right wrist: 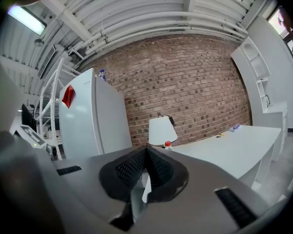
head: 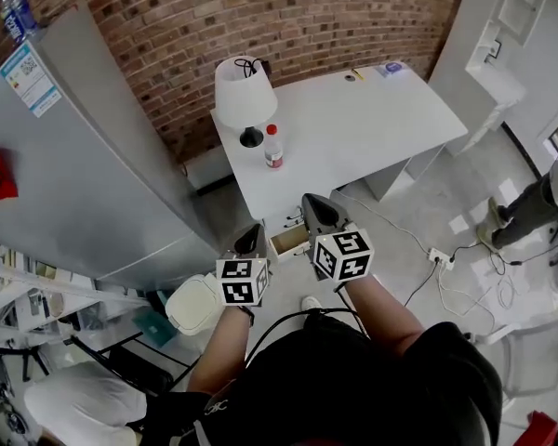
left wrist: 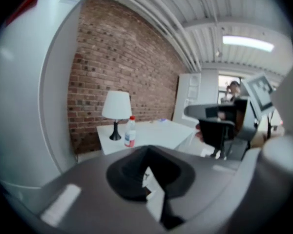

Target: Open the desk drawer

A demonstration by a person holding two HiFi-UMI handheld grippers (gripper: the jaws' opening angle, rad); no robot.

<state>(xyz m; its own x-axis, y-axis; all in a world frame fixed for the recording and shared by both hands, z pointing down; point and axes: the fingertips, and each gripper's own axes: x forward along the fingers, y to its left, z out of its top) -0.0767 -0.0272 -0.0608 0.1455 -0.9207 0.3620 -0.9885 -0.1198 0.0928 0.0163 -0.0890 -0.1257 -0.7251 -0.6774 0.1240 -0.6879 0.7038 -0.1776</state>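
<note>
A white desk (head: 372,128) stands against the brick wall. Under its near front edge a small drawer (head: 288,242) stands pulled out, its tan inside showing. My left gripper (head: 250,233) hangs just left of the drawer and my right gripper (head: 315,204) just right of it, over the desk's edge. Neither touches the drawer. The jaws of both meet at the tips with nothing between them, as the left gripper (left wrist: 149,151) and right gripper (right wrist: 147,152) views also show. The desk (left wrist: 151,133) (right wrist: 234,147) lies ahead in both.
On the desk stand a white lamp (head: 245,89) and a red-capped bottle (head: 273,147). A tall grey fridge (head: 93,156) flanks the desk on the left. A white bin (head: 197,303) sits by my left arm. Cables (head: 446,268) trail over the floor; a person's leg (head: 530,207) shows at the right.
</note>
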